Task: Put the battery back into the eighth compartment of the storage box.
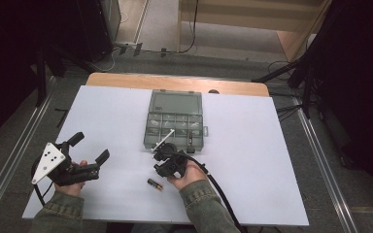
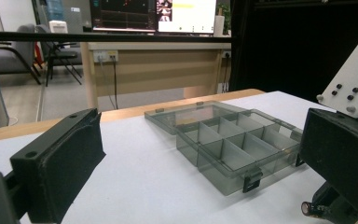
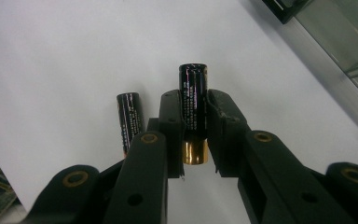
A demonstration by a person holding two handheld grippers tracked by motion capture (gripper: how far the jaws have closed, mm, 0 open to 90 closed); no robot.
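A black battery with a gold end (image 3: 193,107) stands between the jaws of my right gripper (image 3: 194,100), which is shut on it just above the white sheet. That gripper (image 1: 161,158) sits right in front of the open grey compartment box (image 1: 175,121). A second battery (image 3: 129,119) lies flat on the sheet beside it, also visible as the loose battery (image 1: 155,184) near the right hand. My left gripper (image 1: 90,148) rests at the left of the sheet, its jaws wide apart and holding nothing. In the left gripper view the box (image 2: 233,144) lies ahead, with the held battery (image 2: 310,208) at the lower right.
The white sheet (image 1: 272,160) covers most of the wooden table (image 1: 126,80). The box lid (image 1: 176,102) lies open toward the far side. A cable (image 1: 218,187) trails from the right gripper toward the near edge. Metal rails (image 1: 320,160) run along both sides of the table.
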